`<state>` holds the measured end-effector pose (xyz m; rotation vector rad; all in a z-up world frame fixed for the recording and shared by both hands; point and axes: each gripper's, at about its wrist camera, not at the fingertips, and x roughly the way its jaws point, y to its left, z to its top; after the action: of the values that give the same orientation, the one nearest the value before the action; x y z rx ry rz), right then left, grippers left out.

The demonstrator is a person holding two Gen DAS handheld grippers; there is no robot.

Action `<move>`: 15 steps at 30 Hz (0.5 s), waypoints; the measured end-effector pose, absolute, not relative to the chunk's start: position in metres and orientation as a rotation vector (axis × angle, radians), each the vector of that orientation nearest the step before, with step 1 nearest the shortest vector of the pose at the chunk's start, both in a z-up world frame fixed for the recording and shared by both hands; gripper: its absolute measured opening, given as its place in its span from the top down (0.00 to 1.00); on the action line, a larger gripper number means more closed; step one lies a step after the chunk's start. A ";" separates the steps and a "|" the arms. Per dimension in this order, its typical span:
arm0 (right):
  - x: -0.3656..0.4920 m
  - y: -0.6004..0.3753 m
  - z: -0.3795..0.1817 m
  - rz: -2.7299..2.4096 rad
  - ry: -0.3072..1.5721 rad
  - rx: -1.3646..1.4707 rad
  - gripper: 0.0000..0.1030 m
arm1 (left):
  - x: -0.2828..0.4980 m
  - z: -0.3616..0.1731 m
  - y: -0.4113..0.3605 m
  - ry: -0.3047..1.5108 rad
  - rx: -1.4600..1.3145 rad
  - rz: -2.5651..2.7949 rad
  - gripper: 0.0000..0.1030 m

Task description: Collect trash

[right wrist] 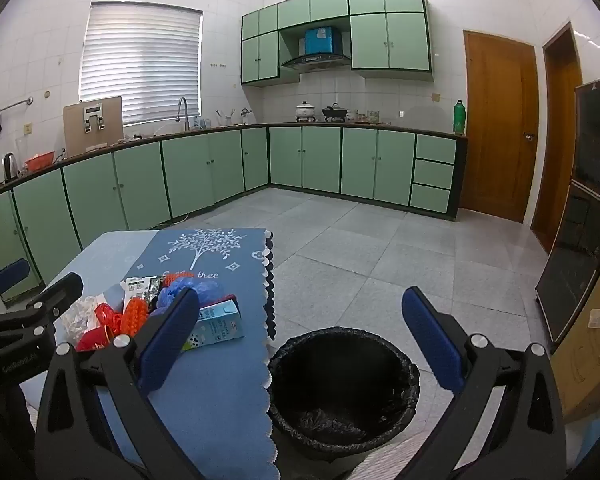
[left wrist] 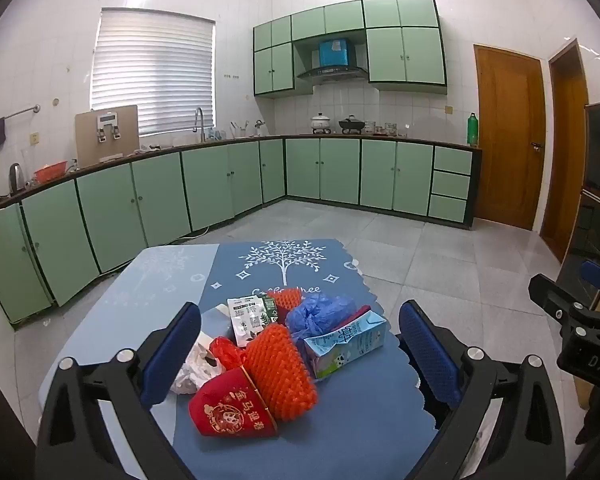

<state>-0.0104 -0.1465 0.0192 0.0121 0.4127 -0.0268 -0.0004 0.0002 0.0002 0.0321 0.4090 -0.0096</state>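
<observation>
On the blue table cloth [left wrist: 364,412], the trash pile [left wrist: 284,344] is framed directly ahead of the left gripper [left wrist: 300,356], spread wide and empty, while the equally unclenched right gripper [right wrist: 300,340] is aimed over the black-lined bin [right wrist: 342,388].

The milk carton [left wrist: 346,344] is printed paperboard, the blue bag [left wrist: 320,312] crinkled plastic. The bin liner [right wrist: 342,420] is glossy black plastic; the tablecloth [left wrist: 340,420] looks matt.
</observation>
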 end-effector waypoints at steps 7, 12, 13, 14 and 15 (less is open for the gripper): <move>-0.011 -0.147 0.020 -0.027 0.410 0.013 0.05 | -0.001 0.001 0.001 0.405 0.033 -0.007 0.06; -0.011 -0.147 0.020 -0.028 0.409 0.013 0.05 | 0.000 0.004 0.001 0.406 0.036 -0.005 0.06; -0.010 -0.147 0.020 -0.027 0.411 0.013 0.05 | -0.002 0.003 -0.002 0.403 0.036 -0.007 0.06; -0.011 -0.147 0.020 -0.027 0.409 0.014 0.05 | -0.002 0.003 -0.002 0.403 0.037 -0.007 0.06; -0.011 -0.147 0.020 -0.027 0.409 0.013 0.05 | -0.002 0.003 -0.003 0.404 0.038 -0.008 0.06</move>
<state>-0.0107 -0.1467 0.0198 0.0129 0.4089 -0.0268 -0.0017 -0.0025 0.0030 0.0376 0.4036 -0.0077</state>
